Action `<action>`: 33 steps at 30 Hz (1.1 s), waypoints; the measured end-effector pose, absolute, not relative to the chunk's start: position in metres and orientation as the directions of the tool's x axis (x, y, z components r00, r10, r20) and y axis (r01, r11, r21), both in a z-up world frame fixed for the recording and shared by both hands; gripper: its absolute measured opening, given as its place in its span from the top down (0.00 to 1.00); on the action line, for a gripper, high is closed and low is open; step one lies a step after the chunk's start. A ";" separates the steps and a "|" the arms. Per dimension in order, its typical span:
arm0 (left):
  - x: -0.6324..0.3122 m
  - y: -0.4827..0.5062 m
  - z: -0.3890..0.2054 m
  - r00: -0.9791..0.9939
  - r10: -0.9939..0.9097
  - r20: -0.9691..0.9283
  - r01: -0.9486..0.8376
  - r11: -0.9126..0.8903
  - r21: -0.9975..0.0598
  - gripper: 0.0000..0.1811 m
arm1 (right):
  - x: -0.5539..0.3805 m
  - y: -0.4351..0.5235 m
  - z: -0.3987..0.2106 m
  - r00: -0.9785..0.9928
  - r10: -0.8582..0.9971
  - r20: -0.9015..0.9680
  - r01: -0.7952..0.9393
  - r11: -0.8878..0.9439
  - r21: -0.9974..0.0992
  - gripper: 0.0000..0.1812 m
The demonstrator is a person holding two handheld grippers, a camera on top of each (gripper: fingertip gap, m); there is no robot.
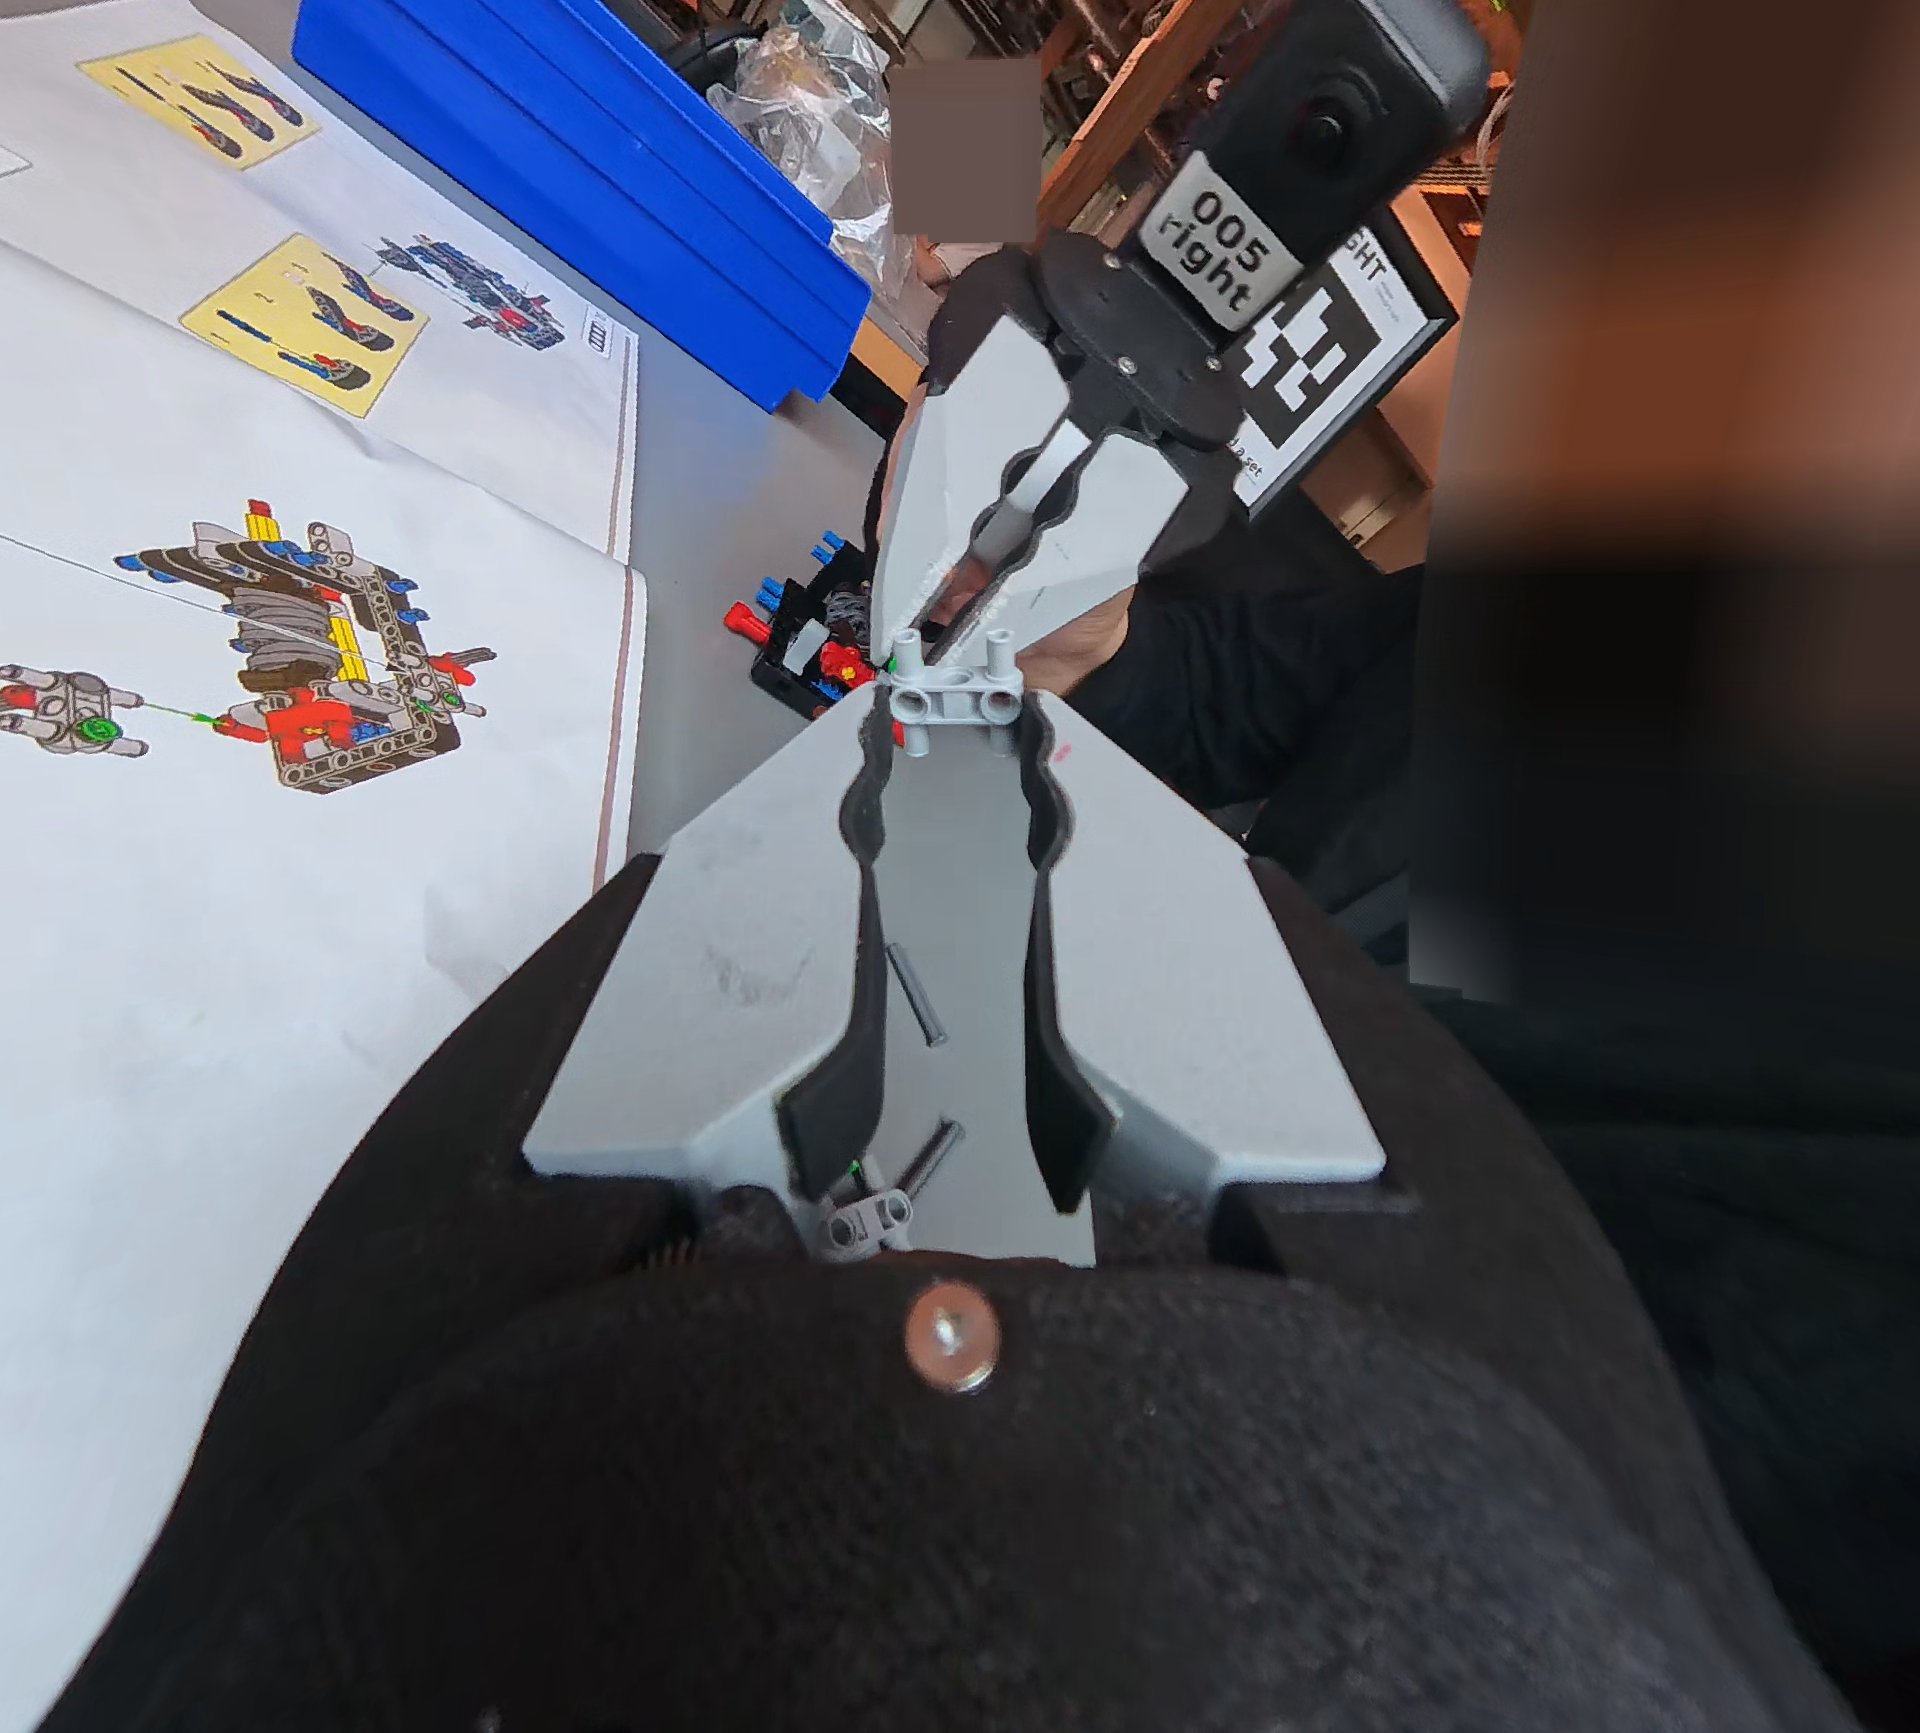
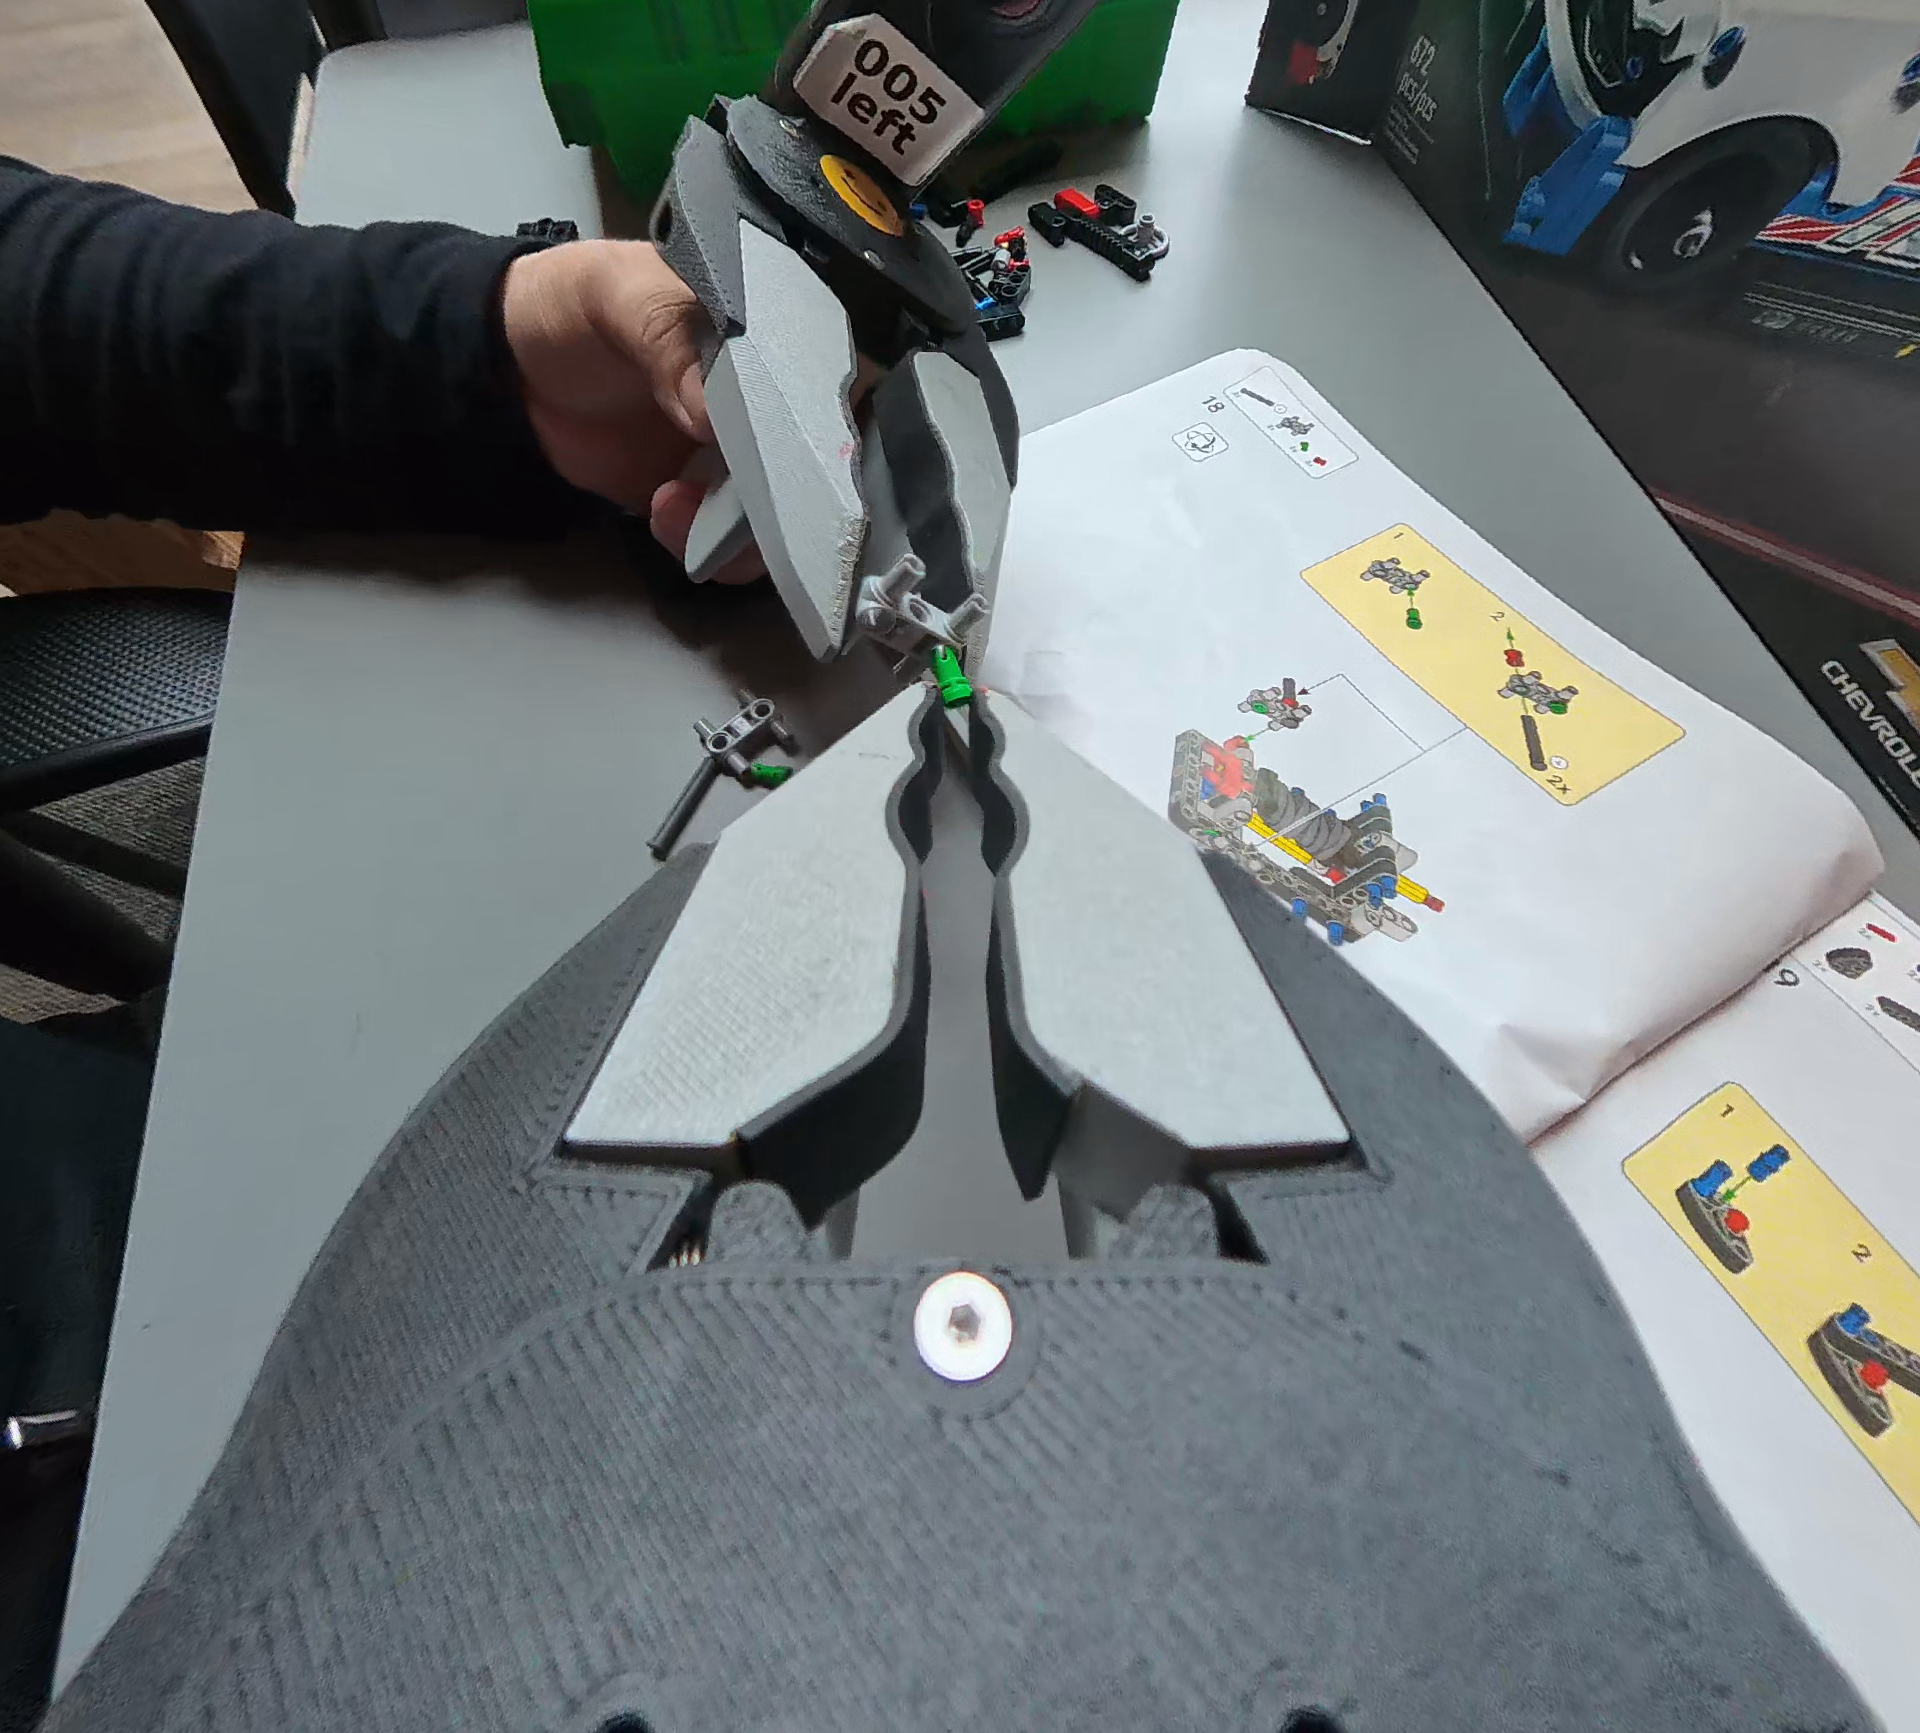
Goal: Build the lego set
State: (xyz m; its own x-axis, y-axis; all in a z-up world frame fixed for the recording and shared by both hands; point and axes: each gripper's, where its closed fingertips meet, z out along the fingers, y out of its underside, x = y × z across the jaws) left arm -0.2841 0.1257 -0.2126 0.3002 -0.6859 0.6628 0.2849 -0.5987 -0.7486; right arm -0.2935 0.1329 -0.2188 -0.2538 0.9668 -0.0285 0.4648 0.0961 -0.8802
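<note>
My left gripper is shut on a small grey connector piece with two upright pegs, held above the table. My right gripper is shut on a short green pin. The pin's tip sits right under the grey connector, and I cannot tell if they touch. The two grippers meet tip to tip: the right gripper comes down from above in the left wrist view, and the left gripper does the same in the right wrist view. A black part-built assembly lies on the grey table.
An open instruction booklet lies beside the grippers and also shows in the left wrist view. A loose grey piece with a dark axle and a green pin lies on the table. A green bin, a blue bin, the set's box and scattered pieces stand farther off. Only a small space, under 4 cm, lies between the two pairs of fingers.
</note>
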 end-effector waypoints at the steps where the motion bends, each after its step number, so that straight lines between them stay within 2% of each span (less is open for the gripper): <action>1: -0.284 0.127 -0.214 0.305 -0.678 0.669 0.287 -0.604 -0.743 0.88 | -0.293 0.134 -0.219 -0.248 0.969 -0.009 0.467 0.112 -0.877 1.00; 6: -0.285 0.132 -0.222 0.369 -0.635 0.679 0.279 -0.621 -0.732 0.88 | -0.294 0.139 -0.226 -0.220 0.969 0.110 0.485 0.207 -0.850 1.00; 12: -0.286 0.131 -0.229 0.358 -0.595 0.720 0.279 -0.667 -0.690 0.88 | -0.295 0.138 -0.233 -0.233 0.959 0.162 0.492 0.260 -0.831 1.00; 33: -0.292 0.137 -0.227 0.370 -0.556 0.744 0.355 -0.656 -0.666 0.88 | -0.303 0.142 -0.231 -0.150 0.974 0.172 0.446 0.222 -0.867 1.00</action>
State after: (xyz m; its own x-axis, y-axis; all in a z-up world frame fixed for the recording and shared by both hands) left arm -0.2925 0.1372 -0.2265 0.3703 -0.5555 0.7445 0.3550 -0.6560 -0.6661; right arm -0.3029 0.1422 -0.2312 -0.1503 0.9736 0.1719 0.4457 0.2220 -0.8672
